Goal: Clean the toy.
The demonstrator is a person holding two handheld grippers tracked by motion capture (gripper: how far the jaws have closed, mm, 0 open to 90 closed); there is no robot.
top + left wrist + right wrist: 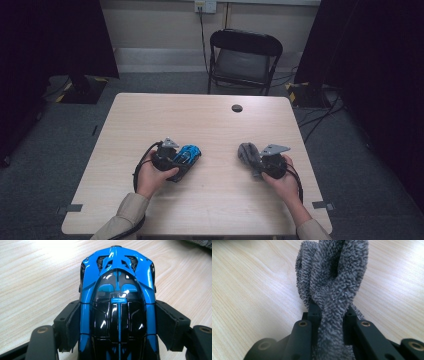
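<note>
While a person sits at a wooden table [210, 125], each hand holds a gripper clamped on an object.

Left gripper [181, 161] pinches a blue and black toy car [117, 302] by its sides, low over the tabletop; right gripper [255, 161] is pressed tight on a bunched grey cloth [332, 282], well apart from the car.

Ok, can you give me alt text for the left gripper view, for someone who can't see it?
A glossy blue and black toy car, seen from above, sits clamped between the two black jaws of the left tool, which press on its sides. It lies over a light wooden table, with a scrap of grey cloth at the top right corner.
</note>
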